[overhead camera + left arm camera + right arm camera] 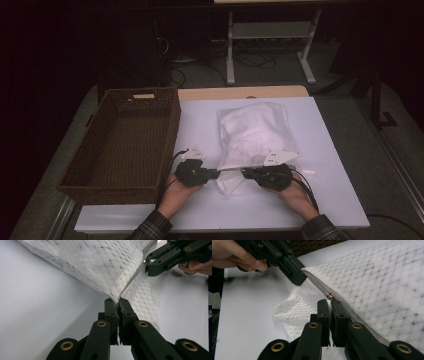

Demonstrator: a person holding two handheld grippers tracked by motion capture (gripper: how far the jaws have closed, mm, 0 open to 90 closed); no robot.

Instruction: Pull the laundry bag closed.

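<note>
A white mesh bag lies mid-table on the white table, well clear of its right edge, with a brown wicker basket just to its left. At the bag's near edge, the left gripper pinches a mesh corner with closed jaws; the right gripper is clamped on the zipper pull.

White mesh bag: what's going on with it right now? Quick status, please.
Left gripper shut on mesh bag corner. Right gripper shut at zipper pull. Bag lies on white table; wicker basket stands apart, nothing in the way.
</note>
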